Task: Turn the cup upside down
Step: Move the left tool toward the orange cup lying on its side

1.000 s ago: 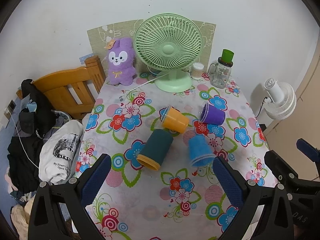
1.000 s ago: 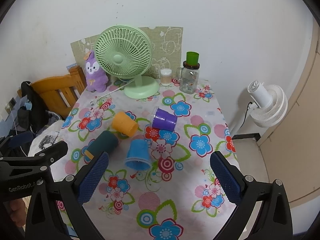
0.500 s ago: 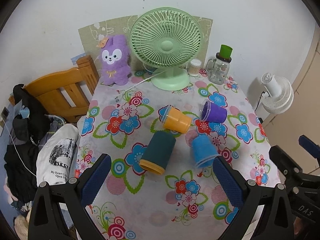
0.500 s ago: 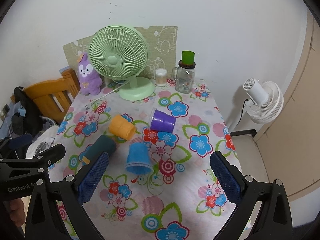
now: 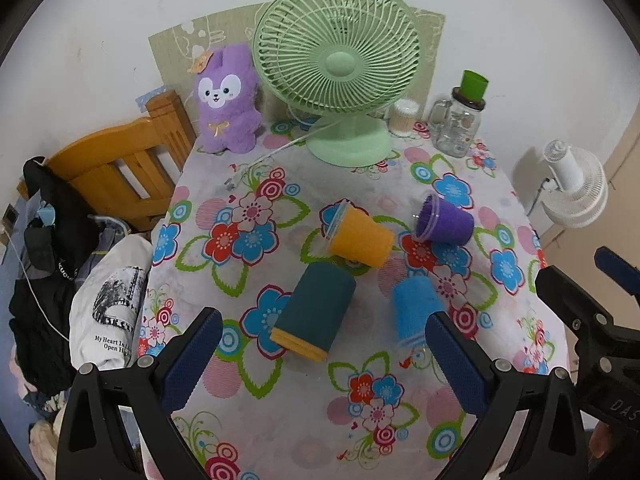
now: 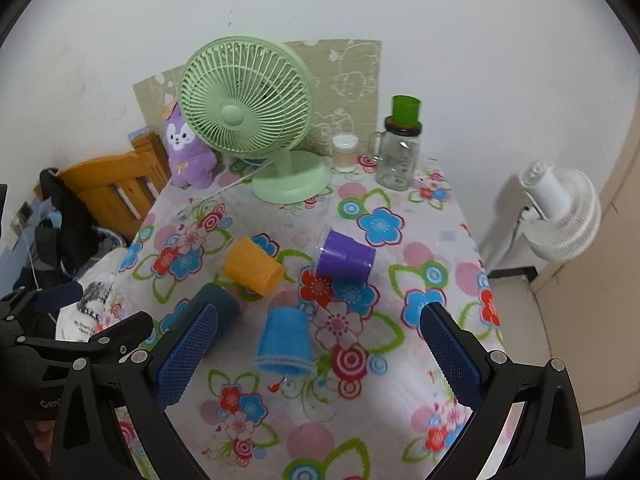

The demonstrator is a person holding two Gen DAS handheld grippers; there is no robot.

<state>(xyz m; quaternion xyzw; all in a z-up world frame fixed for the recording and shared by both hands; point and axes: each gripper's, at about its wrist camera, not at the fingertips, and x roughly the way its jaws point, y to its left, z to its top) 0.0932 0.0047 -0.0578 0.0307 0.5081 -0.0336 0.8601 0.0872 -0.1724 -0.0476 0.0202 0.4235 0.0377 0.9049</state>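
Several cups lie on their sides on the floral tablecloth (image 5: pixel 280 392): an orange cup (image 5: pixel 360 235) (image 6: pixel 253 266), a purple cup (image 5: pixel 445 222) (image 6: pixel 346 257), a dark teal cup (image 5: pixel 316 310) (image 6: pixel 214 304) and a light blue cup (image 5: pixel 414 309) (image 6: pixel 285 340). My left gripper (image 5: pixel 320 360) is open and empty, above the table's near edge, nearest the teal cup. My right gripper (image 6: pixel 318 354) is open and empty, above the near edge, nearest the blue cup. Each gripper shows at the edge of the other's view.
A green desk fan (image 5: pixel 338 60), a purple plush toy (image 5: pixel 228 98), a small white jar (image 5: pixel 402 118) and a glass jar with a green lid (image 5: pixel 460 120) stand at the table's far edge. A wooden chair (image 5: pixel 120 168) with clothes is left; a white fan (image 5: pixel 576 184) right.
Both grippers have moved closer to the table and cups, which now appear larger. The cups have not moved. Both grippers stay open.
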